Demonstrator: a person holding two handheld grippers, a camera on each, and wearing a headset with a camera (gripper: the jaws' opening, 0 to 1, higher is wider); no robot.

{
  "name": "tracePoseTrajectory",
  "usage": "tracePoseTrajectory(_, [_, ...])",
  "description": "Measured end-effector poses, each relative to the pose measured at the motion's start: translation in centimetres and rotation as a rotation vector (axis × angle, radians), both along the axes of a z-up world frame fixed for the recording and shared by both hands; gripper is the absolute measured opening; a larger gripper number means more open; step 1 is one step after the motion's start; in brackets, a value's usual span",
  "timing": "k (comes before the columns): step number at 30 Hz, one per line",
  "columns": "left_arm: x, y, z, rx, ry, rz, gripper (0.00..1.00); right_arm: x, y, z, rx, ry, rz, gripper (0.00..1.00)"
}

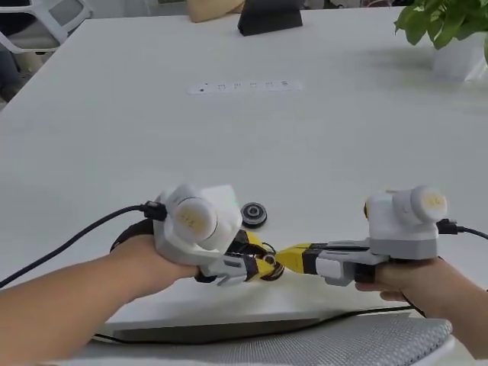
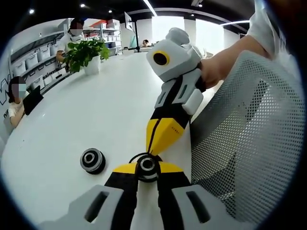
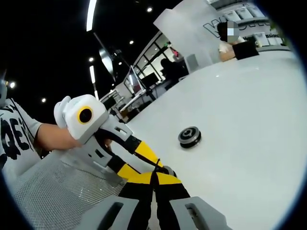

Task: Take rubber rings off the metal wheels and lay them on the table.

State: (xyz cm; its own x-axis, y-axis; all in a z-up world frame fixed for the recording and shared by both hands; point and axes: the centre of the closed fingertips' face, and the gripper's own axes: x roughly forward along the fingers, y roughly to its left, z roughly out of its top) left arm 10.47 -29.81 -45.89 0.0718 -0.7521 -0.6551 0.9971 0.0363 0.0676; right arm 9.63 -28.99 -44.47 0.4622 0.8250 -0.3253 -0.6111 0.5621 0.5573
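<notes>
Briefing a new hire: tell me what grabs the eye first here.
The two tools meet tip to tip at the near edge of the table: the left tool clamps a small wheel while the right tool pinches its ring. A second wheel lies just beyond them, and a green plant stands at the far right corner.

Left hand (image 1: 141, 263), right hand (image 1: 415, 278) level, forearms angled inward. Left gripper (image 1: 259, 265) points right, jaws clamped on metal wheel (image 2: 147, 165). Right gripper (image 1: 284, 255) points left, jaws pinched together on rubber ring (image 2: 135, 156); gripper tips meet.
</notes>
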Motion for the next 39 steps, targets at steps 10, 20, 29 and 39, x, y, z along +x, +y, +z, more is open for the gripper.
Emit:
tracePoseTrajectory(10, [-0.5, 0.4, 0.7, 0.008, 0.006, -0.023, 0.15, -0.1, 0.0, 0.3, 0.006, -0.002, 0.009, 0.0])
tracePoseTrajectory(20, [-0.8, 0.8, 2.0, -0.008, 0.011, -0.026, 0.2, 0.0, -0.2, 0.9, 0.019, -0.014, 0.009, 0.0])
tracePoseTrajectory(29, [-0.8, 1.5, 3.2, -0.039, 0.018, -0.004, 0.22, 0.6, -0.1, 2.3, 0.05, -0.041, 0.006, 0.0])
tracePoseTrajectory(39, [-0.4, 2.8, 4.7, -0.078, 0.033, 0.043, 0.27, 0.9, 0.2, 2.8, 0.051, -0.054, 0.027, 0.0])
